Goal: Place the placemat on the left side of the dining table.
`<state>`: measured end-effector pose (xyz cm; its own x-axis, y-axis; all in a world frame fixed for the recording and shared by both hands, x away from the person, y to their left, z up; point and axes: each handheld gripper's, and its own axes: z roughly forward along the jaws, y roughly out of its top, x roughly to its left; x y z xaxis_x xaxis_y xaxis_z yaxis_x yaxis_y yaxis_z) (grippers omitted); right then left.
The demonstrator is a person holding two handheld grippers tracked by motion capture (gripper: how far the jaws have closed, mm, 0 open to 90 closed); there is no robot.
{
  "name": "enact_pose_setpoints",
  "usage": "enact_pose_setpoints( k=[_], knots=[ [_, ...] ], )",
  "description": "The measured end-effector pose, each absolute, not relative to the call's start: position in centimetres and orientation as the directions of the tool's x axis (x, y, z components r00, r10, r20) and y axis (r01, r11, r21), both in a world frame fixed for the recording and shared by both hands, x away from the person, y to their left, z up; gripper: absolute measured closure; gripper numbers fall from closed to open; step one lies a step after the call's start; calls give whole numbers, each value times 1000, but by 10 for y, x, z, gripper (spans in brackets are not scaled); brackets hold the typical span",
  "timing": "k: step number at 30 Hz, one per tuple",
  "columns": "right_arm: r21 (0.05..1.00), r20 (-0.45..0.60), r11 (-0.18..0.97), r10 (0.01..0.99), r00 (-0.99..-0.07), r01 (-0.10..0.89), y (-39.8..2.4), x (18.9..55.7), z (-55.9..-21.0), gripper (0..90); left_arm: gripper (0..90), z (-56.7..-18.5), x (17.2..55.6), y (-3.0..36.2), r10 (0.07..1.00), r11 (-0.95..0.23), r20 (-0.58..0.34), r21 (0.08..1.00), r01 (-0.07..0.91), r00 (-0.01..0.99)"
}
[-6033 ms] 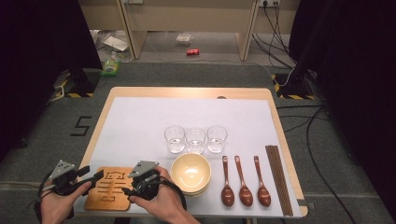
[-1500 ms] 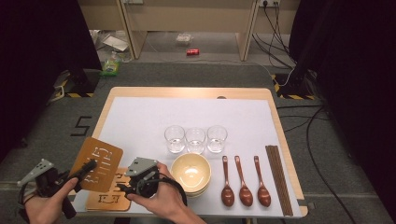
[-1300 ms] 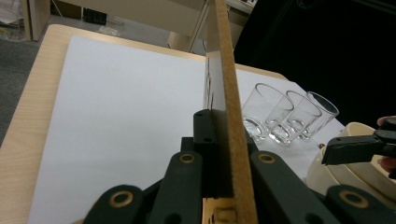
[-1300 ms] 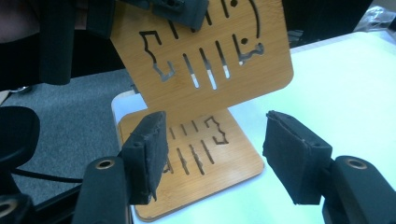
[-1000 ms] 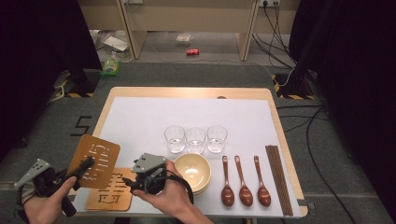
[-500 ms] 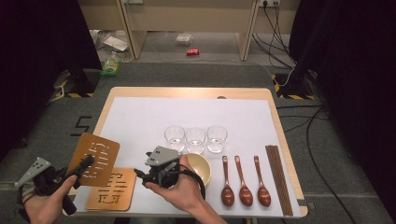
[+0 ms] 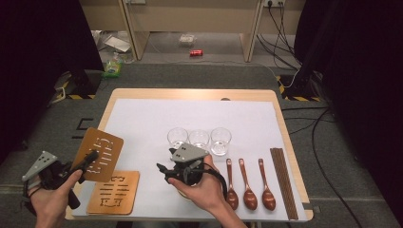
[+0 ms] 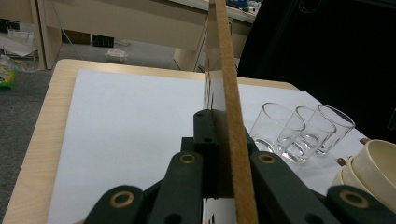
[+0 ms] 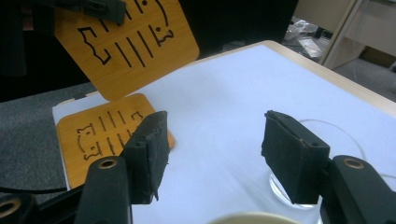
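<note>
My left gripper (image 7: 91, 156) is shut on the edge of a wooden cut-out coaster (image 7: 100, 153) and holds it tilted above the table's left front corner. In the left gripper view this coaster (image 8: 232, 107) stands edge-on between the jaws. A second coaster (image 7: 114, 192) lies flat on the white mat (image 7: 142, 123) below it. My right gripper (image 7: 164, 172) hovers open and holds nothing, to the right of the flat coaster (image 9: 100, 135). It is above the cream bowls (image 8: 373, 163), which the right hand mostly hides in the high view.
Three clear glasses (image 7: 199, 139) stand in a row mid-table. Three brown spoons (image 7: 248, 190) and dark chopsticks (image 7: 283, 183) lie at the front right. The far half of the mat is bare.
The left gripper has lifted the top coaster off the stack and now holds it still. The right gripper has drawn away rightward from the coasters and slightly up, over the bowls.
</note>
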<state>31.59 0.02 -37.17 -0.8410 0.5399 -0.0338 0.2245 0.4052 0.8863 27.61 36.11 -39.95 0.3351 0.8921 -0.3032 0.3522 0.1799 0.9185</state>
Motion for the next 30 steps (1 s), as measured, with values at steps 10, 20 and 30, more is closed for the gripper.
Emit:
enact_pose_setpoints(
  k=[10, 20, 30],
  knots=[
    [895, -18, 371, 586, -810, 248, -29, 318, -373, 410, 862, -396, 287, 363, 895, 180, -297, 923, 341, 331],
    [907, -2, 322, 645, -764, 270, -63, 317, -374, 410, 862, -391, 305, 361, 903, 172, -282, 928, 331, 323],
    [910, 22, 272, 722, -691, 313, -108, 313, -380, 412, 862, -389, 322, 358, 905, 169, -280, 928, 333, 320]
  ],
)
